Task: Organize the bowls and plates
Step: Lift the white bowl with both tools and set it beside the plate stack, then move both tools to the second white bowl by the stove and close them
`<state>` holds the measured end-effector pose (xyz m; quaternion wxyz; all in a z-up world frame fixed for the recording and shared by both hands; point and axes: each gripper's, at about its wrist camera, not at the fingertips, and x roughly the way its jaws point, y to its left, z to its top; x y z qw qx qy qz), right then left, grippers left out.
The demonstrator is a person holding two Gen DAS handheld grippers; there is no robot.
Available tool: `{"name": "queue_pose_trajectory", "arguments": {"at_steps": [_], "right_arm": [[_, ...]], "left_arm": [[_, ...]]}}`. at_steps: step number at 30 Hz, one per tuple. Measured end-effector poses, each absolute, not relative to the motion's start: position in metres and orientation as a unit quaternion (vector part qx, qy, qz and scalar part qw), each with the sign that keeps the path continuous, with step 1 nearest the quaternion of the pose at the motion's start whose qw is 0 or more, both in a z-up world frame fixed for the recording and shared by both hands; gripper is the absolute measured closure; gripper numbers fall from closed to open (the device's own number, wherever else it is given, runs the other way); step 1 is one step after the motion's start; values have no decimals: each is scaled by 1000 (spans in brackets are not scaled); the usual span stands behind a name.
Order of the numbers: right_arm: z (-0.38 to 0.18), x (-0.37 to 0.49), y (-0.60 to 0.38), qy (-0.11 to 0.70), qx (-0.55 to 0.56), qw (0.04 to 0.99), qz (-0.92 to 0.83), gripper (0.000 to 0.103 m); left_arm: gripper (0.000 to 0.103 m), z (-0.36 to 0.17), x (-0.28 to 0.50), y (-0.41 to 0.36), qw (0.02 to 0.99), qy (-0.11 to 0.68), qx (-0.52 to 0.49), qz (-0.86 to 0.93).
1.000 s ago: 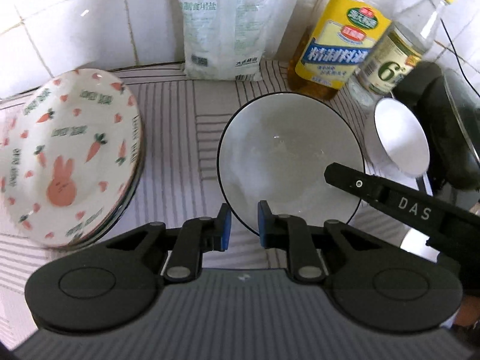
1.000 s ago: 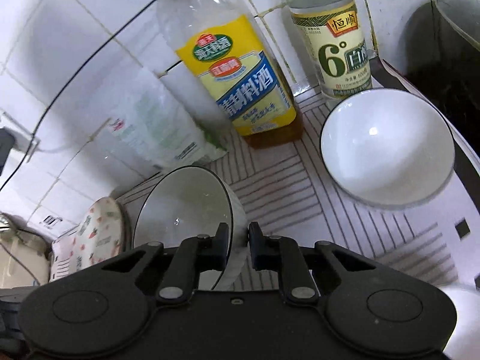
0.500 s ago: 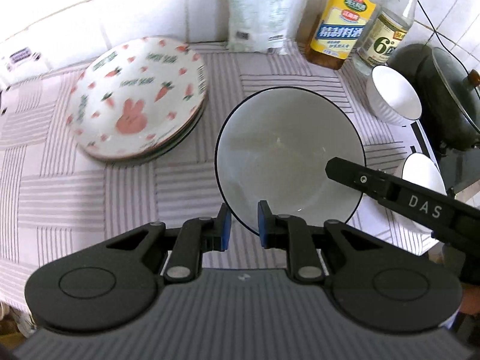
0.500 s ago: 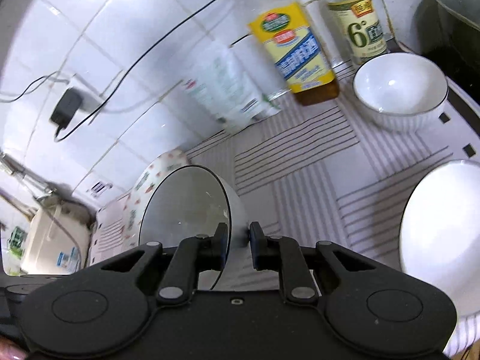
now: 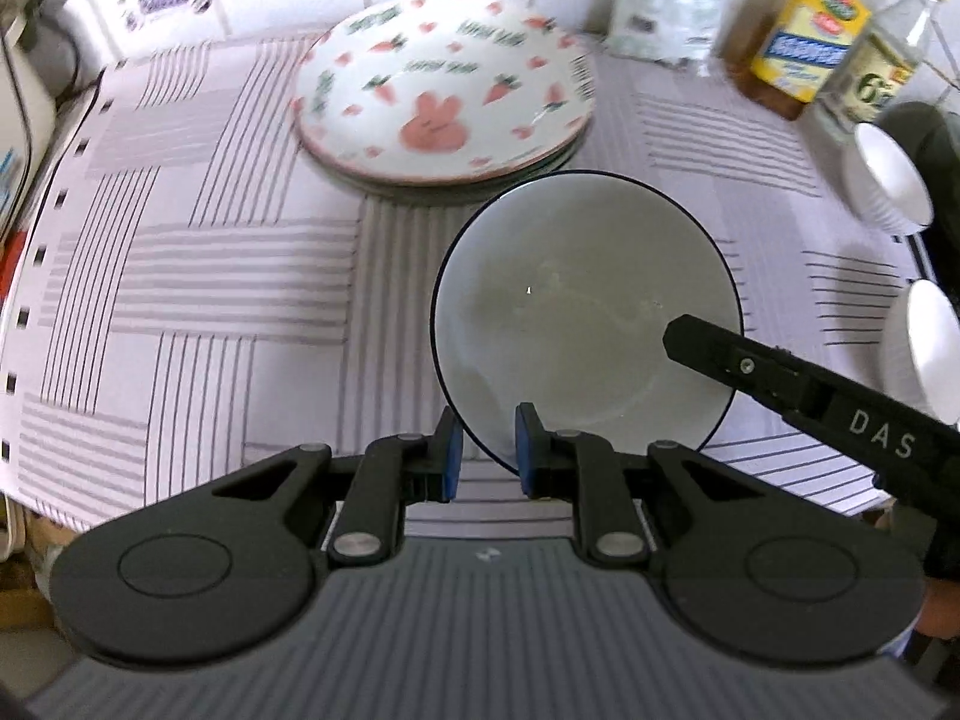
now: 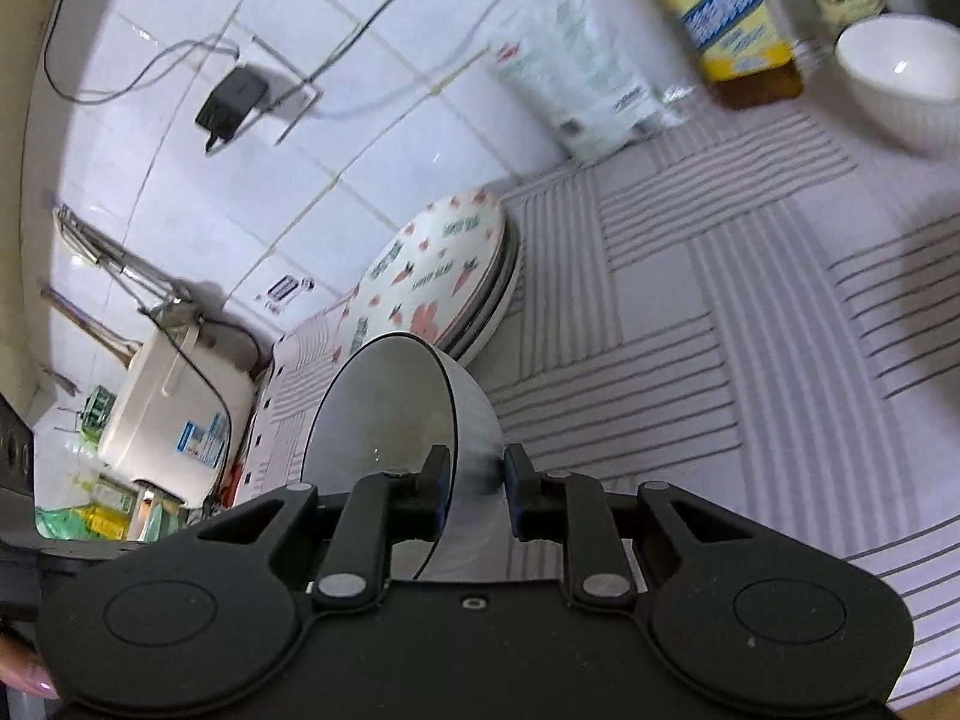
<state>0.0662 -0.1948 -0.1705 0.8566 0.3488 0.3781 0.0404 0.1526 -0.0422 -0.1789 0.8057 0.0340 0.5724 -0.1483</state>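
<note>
A white bowl with a thin black rim [image 5: 582, 312] hangs above the striped cloth [image 5: 180, 300], in front of the stack of carrot-and-rabbit plates [image 5: 444, 90]. My left gripper [image 5: 485, 450] is shut on its near rim. The right gripper's upper finger [image 5: 780, 372] reaches over the bowl's right side. In the right wrist view the bowl [image 6: 384, 414] stands edge-on, and its rim sits between the jaws of the right gripper [image 6: 474, 480]. Those jaws are opening and no longer pinch the rim. The plate stack [image 6: 438, 270] lies just beyond.
Two small white bowls [image 5: 888, 180] [image 5: 924, 348] sit at the right edge beside a dark pot [image 5: 924, 126]. Bottles [image 5: 804, 54] and a salt bag [image 5: 666, 0] line the tiled wall. A white cooker [image 6: 174, 408] stands at the counter's left end.
Both grippers carried the bowl away from the bottles toward the front of the plate stack. The right gripper's jaws have widened on the rim.
</note>
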Motion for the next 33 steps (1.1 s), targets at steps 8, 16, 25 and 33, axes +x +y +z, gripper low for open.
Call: {"name": "queue_pose_trajectory", "arguments": {"at_steps": [8, 16, 25, 33], "right_arm": [[-191, 84, -163, 403, 333, 851, 52, 79], [-192, 95, -154, 385, 300, 871, 55, 76], [-159, 67, -160, 347, 225, 909, 43, 63], [-125, 12, -176, 303, 140, 943, 2, 59]], "left_arm": [[86, -204, 164, -18, 795, 595, 17, -116], [77, -203, 165, -22, 811, 575, 21, -109], [48, -172, 148, -28, 831, 545, 60, -93], [41, -144, 126, -43, 834, 538, 59, -109]]}}
